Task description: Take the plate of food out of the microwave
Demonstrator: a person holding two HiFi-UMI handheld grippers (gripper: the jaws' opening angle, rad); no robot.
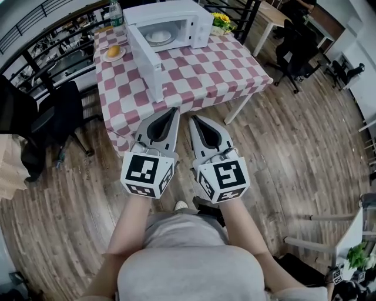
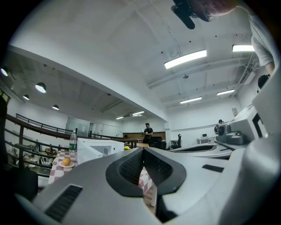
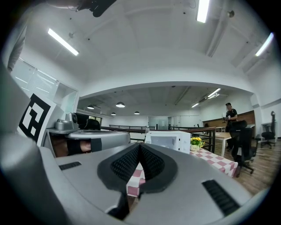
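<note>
Head view: left hand-held gripper (image 1: 172, 111) and right hand-held gripper (image 1: 194, 119), clenched empty before the microwave (image 1: 176, 22), could strike its open door (image 1: 144, 64).

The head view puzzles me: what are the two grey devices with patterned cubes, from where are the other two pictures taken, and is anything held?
No robot is here: a person holds a two-jaw gripper in each hand. The head view comes from a camera on the person's head, looking down; the cubes are parts of the grippers. Each other picture comes from a camera on one gripper, looking along its jaws. The left gripper and the right gripper are both shut and hold nothing. Ahead stands a table with a checked cloth. On it are a white microwave with its door open and a plate inside, a small plate with something orange, a bottle and yellow flowers.
</note>
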